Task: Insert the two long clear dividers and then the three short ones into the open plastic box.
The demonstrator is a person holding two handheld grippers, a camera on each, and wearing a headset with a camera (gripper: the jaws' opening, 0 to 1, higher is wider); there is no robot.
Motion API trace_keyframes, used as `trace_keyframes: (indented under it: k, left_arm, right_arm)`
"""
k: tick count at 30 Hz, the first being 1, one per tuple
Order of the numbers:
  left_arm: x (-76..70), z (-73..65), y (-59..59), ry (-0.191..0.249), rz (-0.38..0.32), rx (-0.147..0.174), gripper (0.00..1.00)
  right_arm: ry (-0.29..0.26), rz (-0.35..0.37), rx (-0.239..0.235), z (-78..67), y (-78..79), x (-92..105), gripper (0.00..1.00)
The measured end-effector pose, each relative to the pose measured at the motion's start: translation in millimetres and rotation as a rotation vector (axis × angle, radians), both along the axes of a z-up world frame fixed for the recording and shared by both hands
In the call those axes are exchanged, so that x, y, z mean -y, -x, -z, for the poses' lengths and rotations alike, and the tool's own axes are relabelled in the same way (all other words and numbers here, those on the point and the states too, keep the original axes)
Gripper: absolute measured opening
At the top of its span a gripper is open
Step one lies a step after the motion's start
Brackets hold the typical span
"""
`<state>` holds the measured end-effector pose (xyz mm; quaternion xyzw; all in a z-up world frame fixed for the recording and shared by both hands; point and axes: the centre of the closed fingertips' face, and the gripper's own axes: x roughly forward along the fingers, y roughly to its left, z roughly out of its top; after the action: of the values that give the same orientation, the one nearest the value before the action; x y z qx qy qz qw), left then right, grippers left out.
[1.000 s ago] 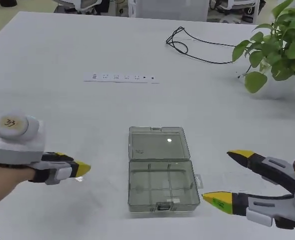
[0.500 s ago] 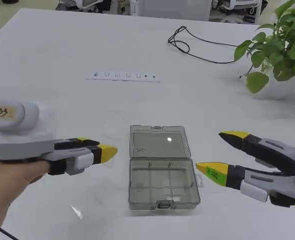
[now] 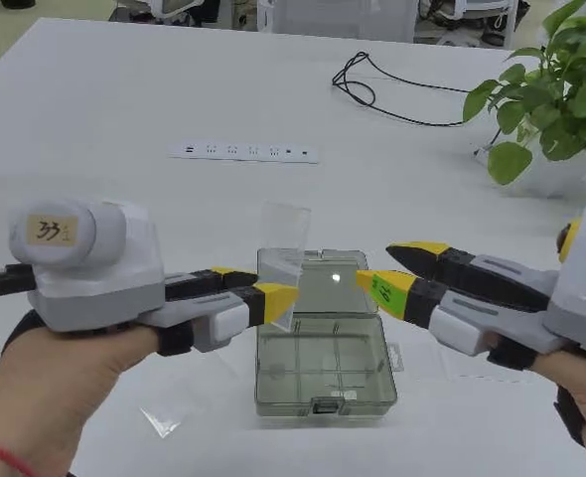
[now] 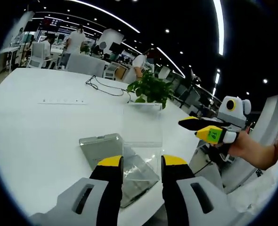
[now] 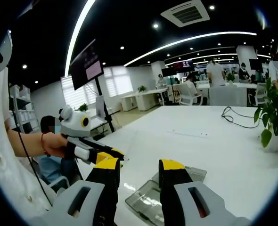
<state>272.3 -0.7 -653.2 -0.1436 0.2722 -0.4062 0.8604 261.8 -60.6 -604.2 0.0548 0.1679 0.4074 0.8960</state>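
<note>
The left gripper has its fingers closed on the lower edge of a clear divider, held upright over the far side of the open plastic box on the surface. The divider looks light, stiff and slick, best pinched by an edge. The left gripper view shows that pinch plainly, the head view less so; at right, the right gripper has its fingers apart, empty.

The divider between the left gripper's jaws is showing as smooth, clear, glossy plastic. The box is looking like smoky translucent plastic, catching a bright glint. The tabletop is appearing matt white. The right gripper is wearing matt grey plastic.
</note>
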Motion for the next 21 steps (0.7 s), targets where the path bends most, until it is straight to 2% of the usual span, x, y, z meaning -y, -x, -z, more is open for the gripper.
trace_keyframes:
  k: [6,12,16,21]
  left_arm:
    - [11.7,-6.1,4.0,0.008,0.024,0.016,0.3]
    - [19.1,-10.0,5.7,-0.011,0.049,0.045,0.3]
    - [22.7,-11.1,7.6,-0.016,0.062,0.055,0.3]
    - [23.4,-11.5,7.5,-0.03,0.073,0.068,0.3]
  right_arm:
    - [-0.021,0.012,-0.038,6.1,-0.5,-11.4,0.27]
    - [-0.041,0.018,-0.064,8.2,0.2,-19.9,0.22]
    - [-0.038,0.027,-0.077,11.5,-3.0,-20.8,0.2]
    - [-0.061,0.038,-0.103,11.9,-4.9,-23.3,0.16]
